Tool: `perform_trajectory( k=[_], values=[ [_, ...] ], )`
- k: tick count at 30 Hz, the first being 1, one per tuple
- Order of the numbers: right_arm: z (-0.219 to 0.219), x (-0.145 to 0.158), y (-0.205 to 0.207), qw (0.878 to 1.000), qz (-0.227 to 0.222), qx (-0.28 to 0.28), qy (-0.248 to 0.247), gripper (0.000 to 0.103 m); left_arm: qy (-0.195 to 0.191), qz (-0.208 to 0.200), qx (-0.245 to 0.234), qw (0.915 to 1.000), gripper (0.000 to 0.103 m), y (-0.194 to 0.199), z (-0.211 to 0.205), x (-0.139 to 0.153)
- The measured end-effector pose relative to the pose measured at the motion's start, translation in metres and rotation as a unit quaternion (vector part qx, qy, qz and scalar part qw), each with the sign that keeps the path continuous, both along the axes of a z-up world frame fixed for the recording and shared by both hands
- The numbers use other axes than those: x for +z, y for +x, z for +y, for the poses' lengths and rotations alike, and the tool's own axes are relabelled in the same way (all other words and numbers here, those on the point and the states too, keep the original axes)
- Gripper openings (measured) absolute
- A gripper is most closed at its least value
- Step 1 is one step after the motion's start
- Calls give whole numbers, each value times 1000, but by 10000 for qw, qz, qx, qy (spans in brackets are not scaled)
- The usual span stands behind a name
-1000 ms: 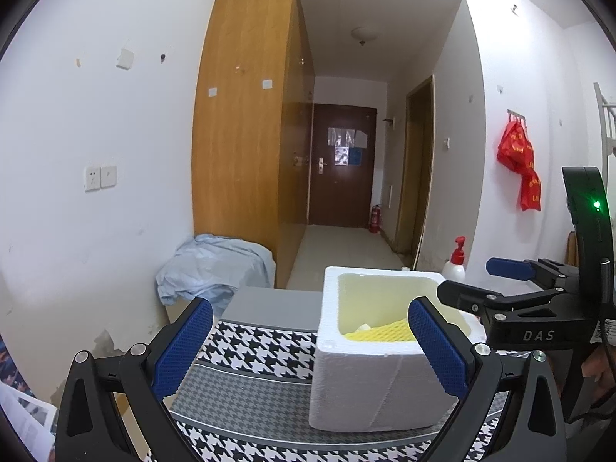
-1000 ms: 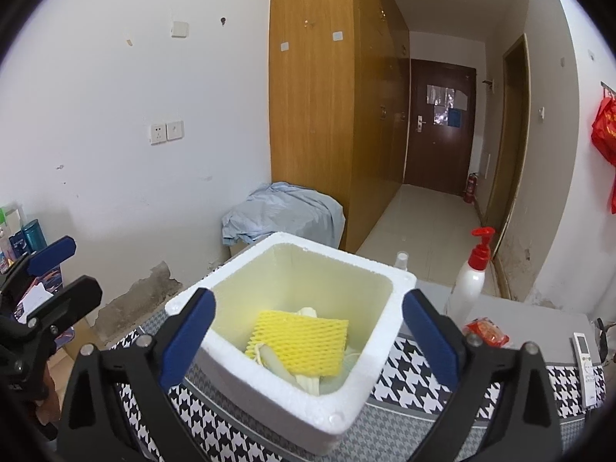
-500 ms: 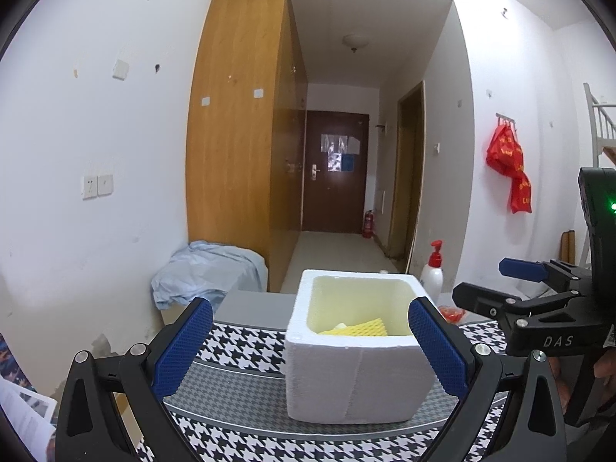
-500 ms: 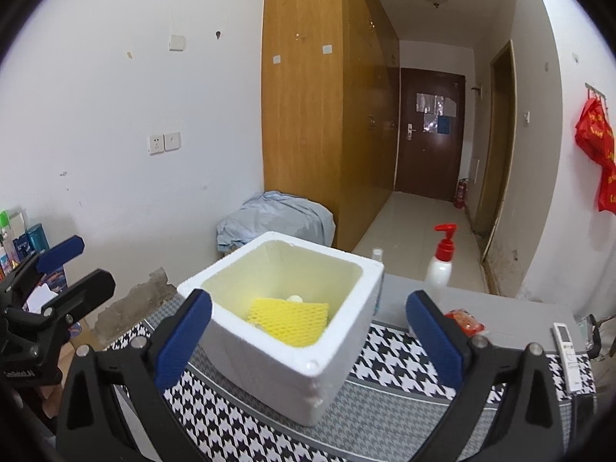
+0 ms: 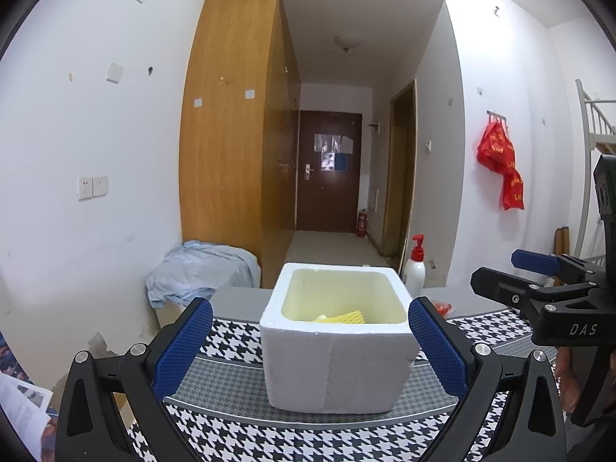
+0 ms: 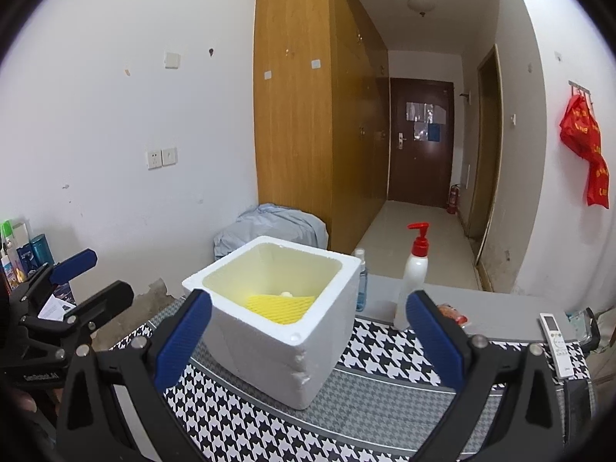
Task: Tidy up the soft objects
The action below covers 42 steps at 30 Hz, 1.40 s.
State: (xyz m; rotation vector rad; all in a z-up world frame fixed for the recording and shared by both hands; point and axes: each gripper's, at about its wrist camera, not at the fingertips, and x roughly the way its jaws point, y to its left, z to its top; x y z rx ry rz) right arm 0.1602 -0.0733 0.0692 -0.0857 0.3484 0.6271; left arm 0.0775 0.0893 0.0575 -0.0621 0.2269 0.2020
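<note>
White square foam box [image 6: 269, 319] stands on the bench under a black-and-white houndstooth cloth [image 6: 385, 358]; taken as the landmark. Inside the box, low against its floor, lies a yellow foam-net sleeve [image 6: 279, 306] (the ribbed fruit-wrap kind), with a small pale lump [image 6: 285, 293] behind it, too small to identify. From the left wrist only a yellow edge [image 5: 346, 316] shows over the box's near rim [image 5: 335, 327]. Left hand-held gripper [image 5: 310, 346] spread wide, nothing between its blue pads, box framed between them but not touched. Right hand-held gripper [image 6: 308, 337] likewise spread and empty, held back from the box's near corner. Judgement on handling: the sleeve looks very light, soft and springy, would crush flat under a pinch and recover; not slippery, the mesh should catch on the textured pads. Best hold likely a free edge or corner from above, reaching straight down inside the walls. The box itself looks light and brittle (a chipped corner [image 6: 298, 365] shows), so it may slide or crumble if knocked. Beyond the box: white pump bottle with red top [image 6: 414, 281]; right of the box, a white remote control [image 6: 554, 342].
</note>
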Motion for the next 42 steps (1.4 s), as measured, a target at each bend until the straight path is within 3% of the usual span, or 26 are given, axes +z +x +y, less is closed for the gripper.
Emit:
perform_trajectory(
  k=[9, 13, 28, 42],
  values=[
    [-24, -7, -20, 9996, -184, -81, 192, 102, 304, -356, -134, 9988, 102, -17, -30, -2],
    [-31, -13, -29, 9992, -278, -230, 179, 102, 235, -529, -256, 9980, 102, -26, -37, -5],
    [-58, -41, -74, 9971, -504, -403, 413, 102, 80, -311, -310, 9990, 102, -41, -50, -29],
    [-65, -67, -91, 9970, -424, -422, 486, 102, 49, -395, -142, 9991, 102, -62, -56, -46]
  ],
)
